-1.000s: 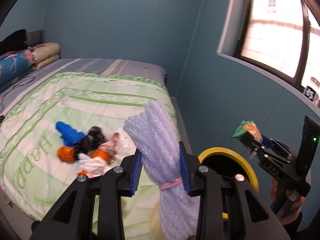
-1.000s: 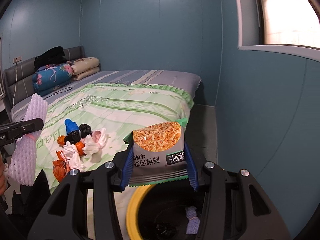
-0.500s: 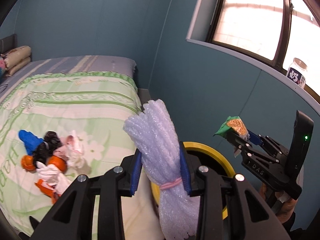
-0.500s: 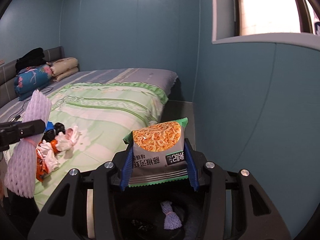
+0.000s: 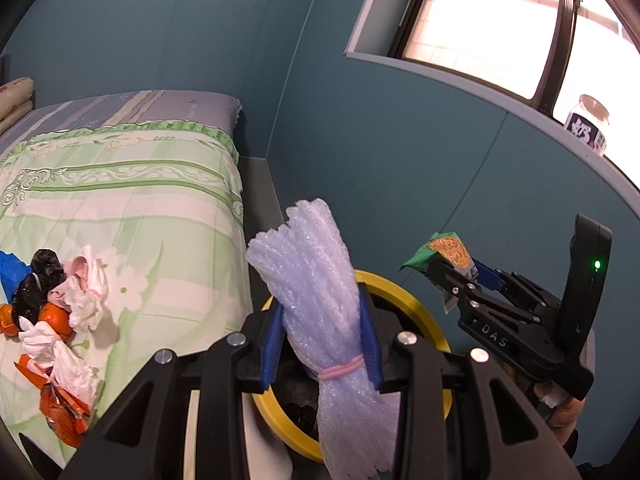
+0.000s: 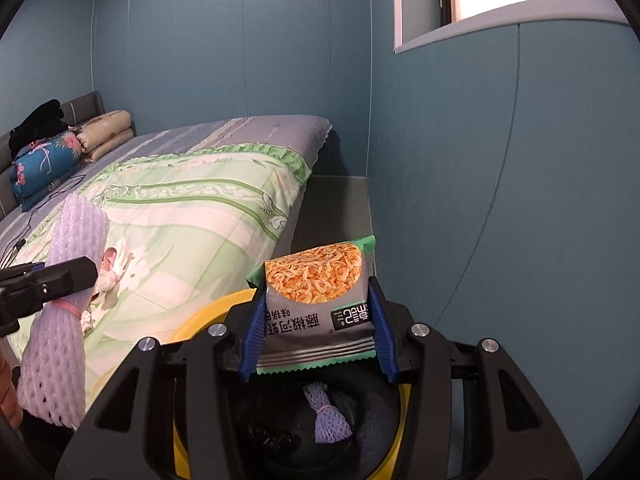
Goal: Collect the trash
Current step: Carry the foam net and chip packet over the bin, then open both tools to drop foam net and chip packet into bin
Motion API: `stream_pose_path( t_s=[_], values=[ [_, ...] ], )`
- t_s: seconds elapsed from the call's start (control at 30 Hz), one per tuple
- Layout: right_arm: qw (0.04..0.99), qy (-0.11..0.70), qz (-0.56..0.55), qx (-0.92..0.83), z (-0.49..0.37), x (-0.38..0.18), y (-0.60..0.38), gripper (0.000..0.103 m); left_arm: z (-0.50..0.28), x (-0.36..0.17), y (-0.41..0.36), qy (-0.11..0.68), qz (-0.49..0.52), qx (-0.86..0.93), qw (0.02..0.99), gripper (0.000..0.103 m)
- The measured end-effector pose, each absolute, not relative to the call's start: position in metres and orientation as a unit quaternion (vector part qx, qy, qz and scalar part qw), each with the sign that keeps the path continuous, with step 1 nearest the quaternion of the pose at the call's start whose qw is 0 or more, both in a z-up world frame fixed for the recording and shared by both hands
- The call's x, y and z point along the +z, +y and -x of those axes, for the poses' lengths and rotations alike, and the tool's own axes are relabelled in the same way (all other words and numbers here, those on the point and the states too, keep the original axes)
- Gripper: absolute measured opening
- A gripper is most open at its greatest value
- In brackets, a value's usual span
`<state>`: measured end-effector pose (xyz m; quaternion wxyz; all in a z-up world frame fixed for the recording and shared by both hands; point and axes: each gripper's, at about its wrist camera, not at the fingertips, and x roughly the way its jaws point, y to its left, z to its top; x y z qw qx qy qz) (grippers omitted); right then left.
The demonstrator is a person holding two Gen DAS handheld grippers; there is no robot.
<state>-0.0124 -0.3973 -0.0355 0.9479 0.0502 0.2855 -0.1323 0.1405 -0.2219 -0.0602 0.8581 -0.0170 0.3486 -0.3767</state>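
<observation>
My left gripper [image 5: 320,336] is shut on a bundle of pale purple foam netting [image 5: 316,280] tied with a pink band, held over the yellow-rimmed bin [image 5: 420,316]. My right gripper [image 6: 316,332] is shut on a grey and green snack packet [image 6: 316,300], held above the same bin [image 6: 200,316]. A smaller foam bundle [image 6: 326,416] lies inside the bin. The left gripper's foam netting also shows in the right wrist view [image 6: 64,320]. A pile of trash [image 5: 56,320] with orange, black, blue and white pieces lies on the bed.
The bed with a green floral quilt [image 5: 132,184] is left of the bin. A teal wall [image 5: 400,160] stands behind, with a window ledge holding a jar [image 5: 588,124]. Pillows and folded bedding [image 6: 52,152] lie at the bed's far end.
Both grippers have swung right, from the bed side to over the bin. The bin's inside now shows under the right gripper. Both still hold their items.
</observation>
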Motion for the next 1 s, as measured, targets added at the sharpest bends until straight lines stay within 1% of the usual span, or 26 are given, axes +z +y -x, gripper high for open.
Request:
stream_pose_path(
  t_s=[0.53, 0.6, 0.67, 0.77, 0.83, 0.9, 1.0],
  values=[
    [0.932, 0.338, -0.083, -0.105, -0.007, -0.064, -0.404, 0.045, -0.153, -0.096, -0.238, 0.388, 0.014, -0.388, 0.836, 0.032],
    [0.93, 0.342, -0.082, -0.106, -0.009, -0.066, -0.405, 0.046, -0.153, -0.098, -0.237, 0.391, 0.017, -0.383, 0.837, 0.036],
    [0.93, 0.342, -0.084, -0.105, -0.009, -0.067, -0.406, 0.052, -0.154, -0.099, -0.237, 0.391, 0.018, -0.385, 0.835, 0.036],
    [0.93, 0.339, -0.091, -0.106, -0.006, -0.066, -0.409, 0.056, -0.154, -0.099, -0.236, 0.39, 0.02, -0.385, 0.837, 0.043],
    [0.93, 0.336, -0.094, -0.113, -0.005, -0.066, -0.412, 0.058, -0.154, -0.099, -0.235, 0.388, 0.023, -0.384, 0.838, 0.05],
    [0.93, 0.334, -0.098, -0.115, -0.004, -0.065, -0.415, 0.059, -0.155, -0.099, -0.233, 0.386, 0.026, -0.378, 0.841, 0.061],
    [0.93, 0.329, -0.105, -0.122, -0.001, -0.063, -0.419, 0.06, -0.154, -0.097, -0.23, 0.38, 0.028, -0.374, 0.846, 0.068]
  ],
)
